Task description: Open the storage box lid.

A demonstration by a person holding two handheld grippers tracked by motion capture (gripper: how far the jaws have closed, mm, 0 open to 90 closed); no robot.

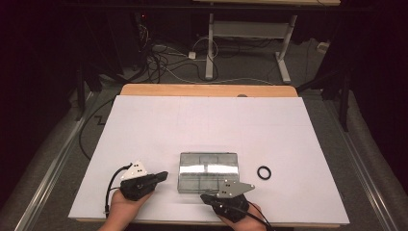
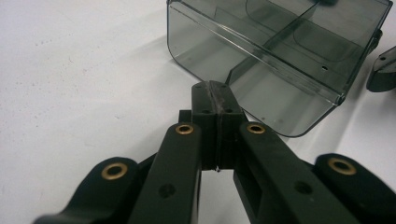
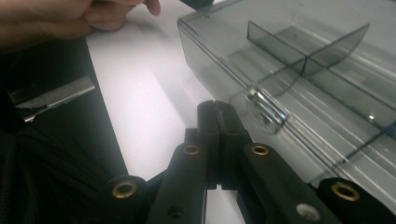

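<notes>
A clear smoky plastic compartment box (image 1: 209,172) lies closed on the white table near its front edge. Its inner dividers show through the lid (image 2: 280,51) (image 3: 308,60). My left gripper (image 1: 162,175) rests on the table just left of the box, shut with nothing between its jaws (image 2: 215,88). My right gripper (image 1: 206,197) sits at the box's front edge, also shut and empty (image 3: 215,106), close to the box's small front latch (image 3: 265,111). A black ring (image 1: 263,172) lies on the table right of the box.
The white table surface (image 1: 207,120) stretches far behind the box, with a wooden edge at the back. Beyond it stand a desk frame (image 1: 250,38) and loose cables on the floor. A person's hand (image 3: 56,18) shows at the upper left of the right gripper view.
</notes>
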